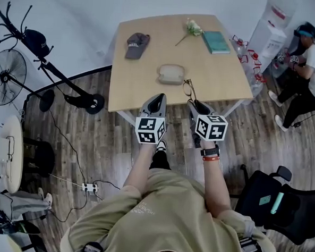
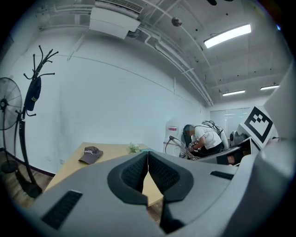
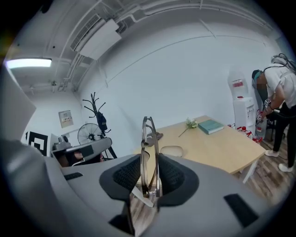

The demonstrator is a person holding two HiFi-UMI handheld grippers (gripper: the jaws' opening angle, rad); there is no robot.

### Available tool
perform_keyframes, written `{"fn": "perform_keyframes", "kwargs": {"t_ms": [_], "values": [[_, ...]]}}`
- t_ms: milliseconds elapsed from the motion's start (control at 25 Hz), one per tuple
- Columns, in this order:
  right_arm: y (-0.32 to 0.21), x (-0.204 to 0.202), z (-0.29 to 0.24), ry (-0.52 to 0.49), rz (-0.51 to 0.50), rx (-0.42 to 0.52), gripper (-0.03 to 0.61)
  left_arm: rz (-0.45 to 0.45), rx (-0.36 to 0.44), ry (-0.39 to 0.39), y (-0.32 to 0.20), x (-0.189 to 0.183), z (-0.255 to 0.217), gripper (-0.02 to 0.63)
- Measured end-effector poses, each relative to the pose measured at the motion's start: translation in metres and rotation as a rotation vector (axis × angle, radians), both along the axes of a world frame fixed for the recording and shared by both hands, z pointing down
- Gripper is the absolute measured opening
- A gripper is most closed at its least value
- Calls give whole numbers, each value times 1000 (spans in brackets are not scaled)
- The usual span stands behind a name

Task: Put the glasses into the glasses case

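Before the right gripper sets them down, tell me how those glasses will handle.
Probably light: the glasses look like thin wire. Likely fragile and bendable, so the right gripper, shut across the folded frame, shouldn't squeeze harder. Folded flat, they shouldn't roll, but could slide on the table.

Glasses [image 1: 189, 89]: near end hidden inside right gripper [image 1: 194, 104]. Glasses case [image 1: 171, 73]: interior too small to tell. Round table [image 1: 17, 135]: cut off at left edge.
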State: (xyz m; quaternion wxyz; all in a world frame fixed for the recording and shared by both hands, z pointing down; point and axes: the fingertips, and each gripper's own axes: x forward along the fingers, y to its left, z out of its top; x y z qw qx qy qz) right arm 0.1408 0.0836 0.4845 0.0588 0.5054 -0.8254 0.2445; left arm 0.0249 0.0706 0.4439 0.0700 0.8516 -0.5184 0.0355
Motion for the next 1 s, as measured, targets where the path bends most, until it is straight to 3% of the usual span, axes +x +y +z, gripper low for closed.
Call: {"fn": "perform_keyframes", "kwargs": {"t_ms": [280,440,680,1000], "values": [[-86,-20,-3,27,-24,-19,118,39,-26,-3,-100,-19,0,23],[-119,-22,10,17,-3,-65,120,73,-49,-53,-130,-20,12,23],[-161,-47,23,-52,-58,-96,123,87,-70,-6,-169,-41,25,23],[-227,-89,44,-45,-107,-92,123,124,-112,-43,-234,-76,48,23]]}}
